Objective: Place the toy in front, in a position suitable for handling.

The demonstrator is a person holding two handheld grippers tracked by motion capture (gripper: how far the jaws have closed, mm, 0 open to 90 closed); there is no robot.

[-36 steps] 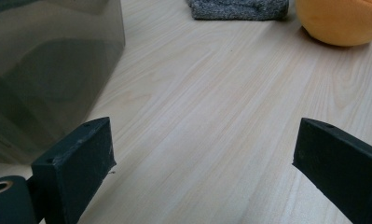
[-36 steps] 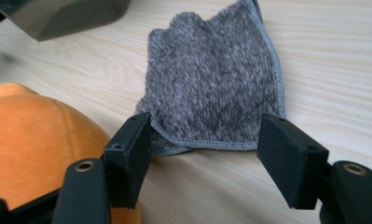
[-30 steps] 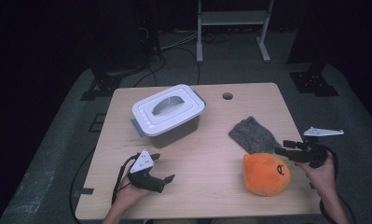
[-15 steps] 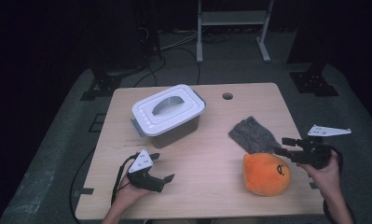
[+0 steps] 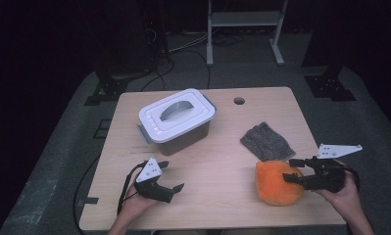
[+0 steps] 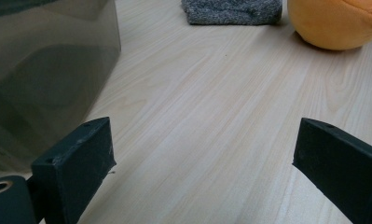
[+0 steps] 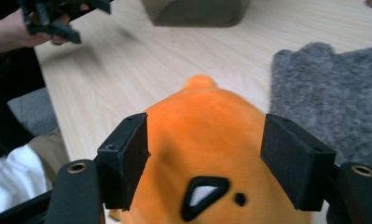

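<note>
An orange plush toy (image 5: 276, 188) lies near the table's front right, its face marking turned to my right gripper (image 5: 289, 170). In the right gripper view that gripper (image 7: 204, 154) stands open, one jaw on each side of the plush toy's (image 7: 207, 116) top; I cannot tell if they touch it. A grey cloth (image 5: 266, 142) lies flat just behind the toy. At the front left my left gripper (image 5: 172, 175) stands open and holds nothing. Its jaws (image 6: 202, 154) hang over bare wood beside the box (image 6: 44, 70).
A grey storage box with a white handled lid (image 5: 177, 117), lid on, stands at the table's (image 5: 222, 166) back left. A round hole (image 5: 239, 101) sits near the far edge. Stands and cables are on the dark floor behind.
My right gripper has dropped slightly toward the orange plush toy. The left gripper, box and cloth have not moved.
</note>
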